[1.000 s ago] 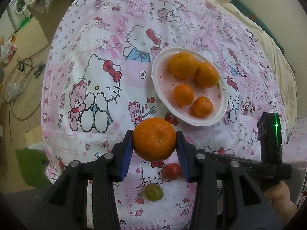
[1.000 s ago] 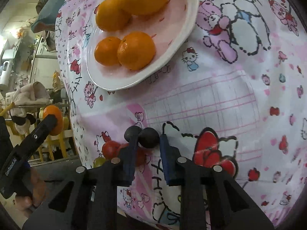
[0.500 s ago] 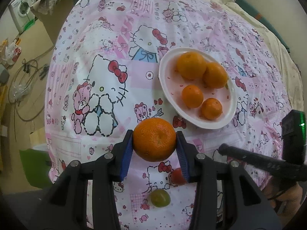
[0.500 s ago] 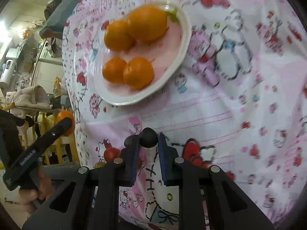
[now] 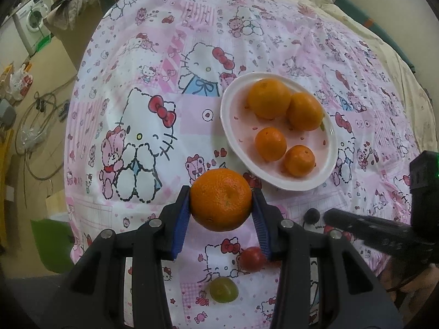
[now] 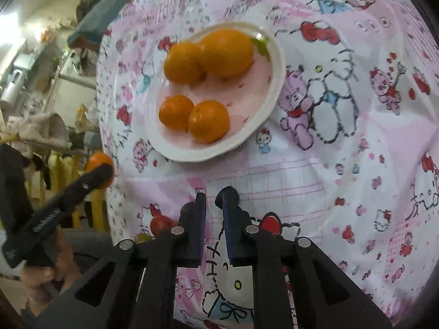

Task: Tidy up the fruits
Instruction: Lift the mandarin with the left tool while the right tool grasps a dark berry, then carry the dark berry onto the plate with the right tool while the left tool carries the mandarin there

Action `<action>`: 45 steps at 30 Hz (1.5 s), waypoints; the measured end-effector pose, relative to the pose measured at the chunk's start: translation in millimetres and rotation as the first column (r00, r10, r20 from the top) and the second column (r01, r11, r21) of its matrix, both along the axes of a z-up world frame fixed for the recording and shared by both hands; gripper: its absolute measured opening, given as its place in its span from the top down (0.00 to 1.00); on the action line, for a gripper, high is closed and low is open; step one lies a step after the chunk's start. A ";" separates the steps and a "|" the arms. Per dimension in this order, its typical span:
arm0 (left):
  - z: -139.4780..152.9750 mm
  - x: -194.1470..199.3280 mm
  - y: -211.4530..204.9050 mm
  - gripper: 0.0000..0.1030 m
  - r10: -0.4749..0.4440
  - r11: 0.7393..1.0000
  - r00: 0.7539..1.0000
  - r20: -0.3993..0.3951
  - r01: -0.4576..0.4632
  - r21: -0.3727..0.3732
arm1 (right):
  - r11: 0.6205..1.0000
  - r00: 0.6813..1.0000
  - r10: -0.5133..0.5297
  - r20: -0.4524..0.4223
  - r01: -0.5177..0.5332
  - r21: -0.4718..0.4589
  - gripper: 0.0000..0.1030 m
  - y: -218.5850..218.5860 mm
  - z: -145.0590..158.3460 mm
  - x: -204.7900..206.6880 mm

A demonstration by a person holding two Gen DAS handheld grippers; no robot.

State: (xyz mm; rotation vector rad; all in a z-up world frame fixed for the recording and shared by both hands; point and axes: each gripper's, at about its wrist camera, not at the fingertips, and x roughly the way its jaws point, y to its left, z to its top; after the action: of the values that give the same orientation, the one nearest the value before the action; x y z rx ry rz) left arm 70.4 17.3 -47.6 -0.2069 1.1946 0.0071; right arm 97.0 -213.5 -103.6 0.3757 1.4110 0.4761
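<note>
My left gripper is shut on a large orange mandarin and holds it above the cloth, just short of a white plate that carries several oranges. The plate also shows in the right wrist view. My right gripper has its jaws a small gap apart, with nothing visible between them. A dark grape sits at the tip of its right finger, and another dark grape lies behind the left finger. A red tomato and a green grape lie on the cloth below my left gripper.
The Hello Kitty cloth covers a round table. Its left edge drops to a floor with cables and a washing machine. A beige blanket lies at the back right. The right gripper's arm crosses the lower right.
My left gripper carried the mandarin a little closer to the plate. My right gripper rose and pulled back from the cloth; the dark grape held between its pads now sits at the right fingertip.
</note>
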 end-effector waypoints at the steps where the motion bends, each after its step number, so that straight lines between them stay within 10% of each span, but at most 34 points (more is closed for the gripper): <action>1: -0.7 -0.3 0.9 0.62 0.001 1.000 1.000 -0.002 -0.001 -0.003 | 1.000 1.000 0.003 -0.006 -0.003 -0.015 0.85 3.0 -3.2 0.4; 12: -3.4 0.3 5.7 0.62 0.025 0.999 0.999 -0.024 -0.025 -0.019 | 0.998 0.992 -0.060 -0.110 0.056 -0.042 0.72 -2.4 -33.1 14.7; 29: 4.3 53.7 -14.6 0.62 -0.129 0.987 0.992 -0.005 0.129 0.092 | 0.999 0.998 -0.050 0.040 0.050 0.008 0.79 -22.0 23.8 31.6; 45: -34.7 123.3 -30.3 0.62 -0.185 0.983 0.981 -0.062 0.184 -0.016 | 0.998 0.997 -0.029 0.078 0.033 -0.046 0.78 -17.4 6.2 99.1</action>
State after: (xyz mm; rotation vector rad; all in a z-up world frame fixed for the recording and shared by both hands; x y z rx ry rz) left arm 193.7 -13.0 -82.4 -0.1045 1.2735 -0.1555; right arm 196.1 -230.9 -97.5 0.3367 1.3379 0.4268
